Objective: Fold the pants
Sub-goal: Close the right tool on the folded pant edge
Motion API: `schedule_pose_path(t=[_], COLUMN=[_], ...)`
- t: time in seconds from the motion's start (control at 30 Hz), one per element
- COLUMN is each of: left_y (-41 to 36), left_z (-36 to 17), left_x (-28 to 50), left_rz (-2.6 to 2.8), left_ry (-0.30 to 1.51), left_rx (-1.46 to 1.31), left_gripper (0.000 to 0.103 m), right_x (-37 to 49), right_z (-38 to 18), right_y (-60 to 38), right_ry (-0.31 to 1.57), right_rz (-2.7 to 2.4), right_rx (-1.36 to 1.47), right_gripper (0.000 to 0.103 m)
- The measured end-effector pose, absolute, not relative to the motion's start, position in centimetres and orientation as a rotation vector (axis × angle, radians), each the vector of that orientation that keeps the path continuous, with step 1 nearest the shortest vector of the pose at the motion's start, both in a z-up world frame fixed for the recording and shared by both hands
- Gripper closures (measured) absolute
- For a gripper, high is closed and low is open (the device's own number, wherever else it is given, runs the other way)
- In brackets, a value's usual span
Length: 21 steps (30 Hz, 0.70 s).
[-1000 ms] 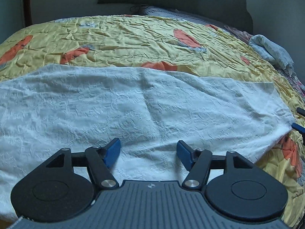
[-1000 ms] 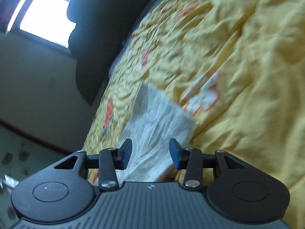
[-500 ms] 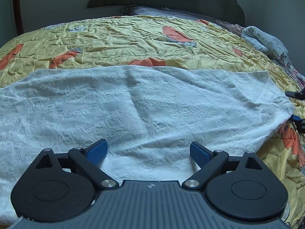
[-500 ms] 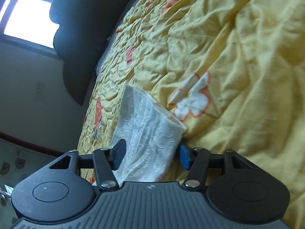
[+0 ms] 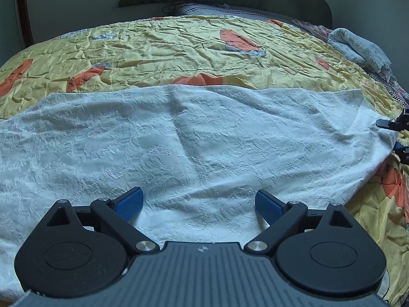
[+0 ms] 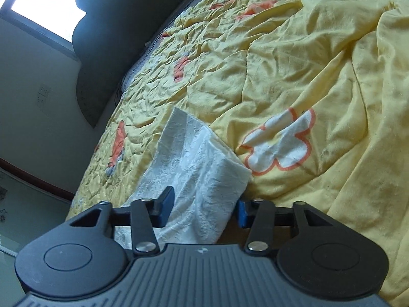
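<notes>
White pants [image 5: 194, 138] lie flat across the yellow bedspread [image 5: 179, 51], long axis left to right in the left wrist view, with their narrow end at the right edge of that view. A shallow ridge runs down the middle of the cloth; the rest is fairly smooth.

Left gripper [image 5: 199, 203] – jaws spread wide, hovering over the near edge of the pants, nothing between the pads. The cloth under it is a single flat sheet, so no grip yet.

Right gripper [image 6: 203, 211] – jaws closing, with the narrow end of the pants [image 6: 194, 168] bunched between them. The pads are not clearly pressing on the cloth, so I'd call it straddled, not held. From the left view its tips show at the far right edge [image 5: 398, 135], right at that end.

Step in hand, as I read it: pinch the end, then carry it over to fold lengthwise.

To do it well:
- Let the right pads close on both layers of the hem, not just the top one, or the fold will split open.
- Bite a little deeper than the very edge; this textured cloth looks soft and slips easily.
- Lower the left jaws onto the near edge before the lift, so it pins or grips the cloth.
- Lift low and level to avoid dragging the bedspread.
</notes>
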<state>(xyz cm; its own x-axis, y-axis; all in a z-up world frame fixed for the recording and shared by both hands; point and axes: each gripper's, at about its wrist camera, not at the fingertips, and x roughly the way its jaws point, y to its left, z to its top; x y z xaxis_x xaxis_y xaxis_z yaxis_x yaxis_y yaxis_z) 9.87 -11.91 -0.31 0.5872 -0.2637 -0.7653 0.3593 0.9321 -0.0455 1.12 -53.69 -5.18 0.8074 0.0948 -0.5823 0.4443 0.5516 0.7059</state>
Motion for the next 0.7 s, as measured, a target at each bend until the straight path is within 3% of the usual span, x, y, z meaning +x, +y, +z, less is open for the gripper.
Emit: schedule_pose_path(t=[0.03,0.07,0.3,0.7], left_y=[-12.0,-12.0,-12.1,-17.9], left_z=[-0.3,-0.3,0.9,6.2], left_x=[9.8,9.8,10.5,13.5], left_rz=[-0.361,-0.359,-0.357,-0.584], left_ry=[0.871,0.873,0.875,0.806], left_rx=[0.121,0.119,0.078,-0.057], left_gripper=[0.008,0.008,0.017,0.016], right_x=[1.3,1.4,2.3,2.9], right_z=[-5.2,-5.2,-4.5,-2.8], right_y=[-53.7,-53.6,-51.9,-48.2], right_ry=[0.628,0.633,0.65,0.665], right_rz=[-0.237,-0.241,-0.261,-0.305], right_rx=[0.957,0.938,0.775,0.414], right_gripper=[0.075,0.076,0.079,0.081])
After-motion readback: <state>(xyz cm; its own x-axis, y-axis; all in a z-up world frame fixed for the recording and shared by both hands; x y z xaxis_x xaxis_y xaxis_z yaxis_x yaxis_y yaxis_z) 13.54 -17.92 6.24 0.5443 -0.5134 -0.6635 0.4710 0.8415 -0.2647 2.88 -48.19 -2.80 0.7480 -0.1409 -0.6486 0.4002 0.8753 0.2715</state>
